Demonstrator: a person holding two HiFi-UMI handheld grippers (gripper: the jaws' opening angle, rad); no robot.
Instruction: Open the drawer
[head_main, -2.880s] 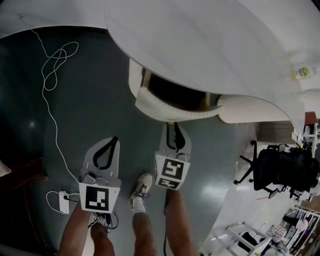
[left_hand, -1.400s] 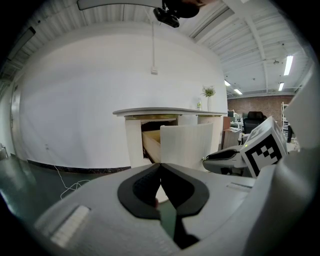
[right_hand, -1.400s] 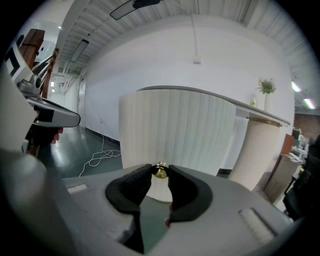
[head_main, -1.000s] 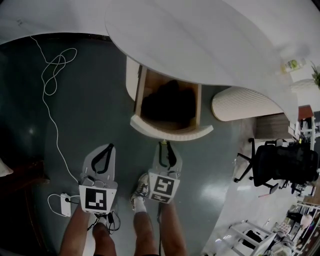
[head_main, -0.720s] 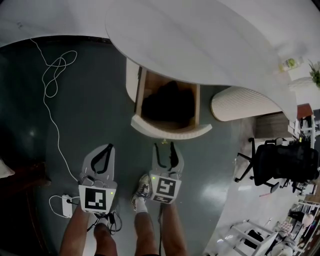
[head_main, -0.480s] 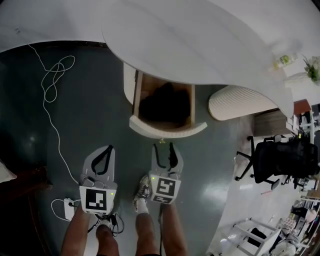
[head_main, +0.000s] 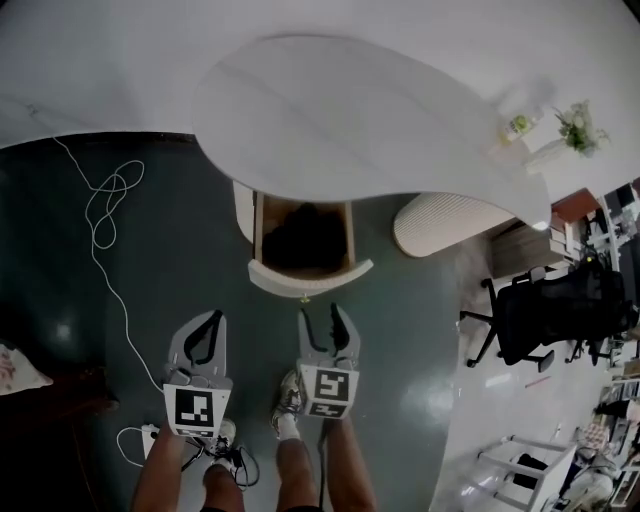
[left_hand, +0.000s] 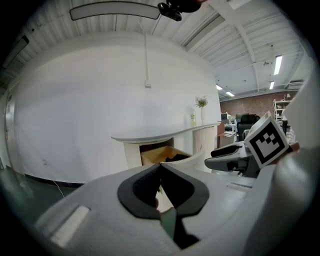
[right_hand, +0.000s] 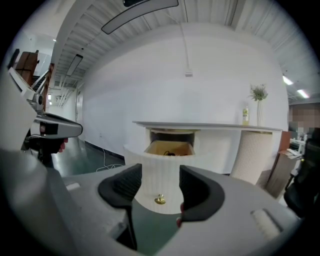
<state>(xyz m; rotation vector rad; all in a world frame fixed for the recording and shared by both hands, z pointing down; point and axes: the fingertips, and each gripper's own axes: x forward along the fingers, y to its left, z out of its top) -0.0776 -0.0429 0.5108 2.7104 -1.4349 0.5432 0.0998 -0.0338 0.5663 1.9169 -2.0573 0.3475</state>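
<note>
Drawer (head_main: 310, 278) sits under the near edge of the white curved surface (head_main: 350, 120), already pulled well out over the floor towards the person, so the opening looks done or nearly so. Its front is a curved, ribbed white panel and its sides are bare wood. I judge it stiff and fairly weighty, something that slides straight on its runners and does not lift or flex.

The natural place to take hold is the small brass knob (right_hand: 160, 200), low in the middle of the front panel. It looks smooth and rounded, so a pinch could slip off unless the pads close squarely behind its head. The top rim of the panel would be a broader hold.

The right tool (head_main: 323, 318) points at the panel from a short way back. Its jaws have just been opening and stand spread wide, with nothing gripped; the knob shows between them but well ahead, untouched. The left tool (head_main: 218, 316) hangs beside it, apart from the drawer, its jaws pressed together on nothing.

Inside the drawer lies 1 dark heap (head_main: 300, 235) that fills much of the box. I cannot tell what it is, and the right gripper view shows only a dark sliver of it above the panel. At the far right end of the surface stand a small bottle (head_main: 518, 125) and a slim vase (right_hand: 258, 116) holding a green sprig.
</note>
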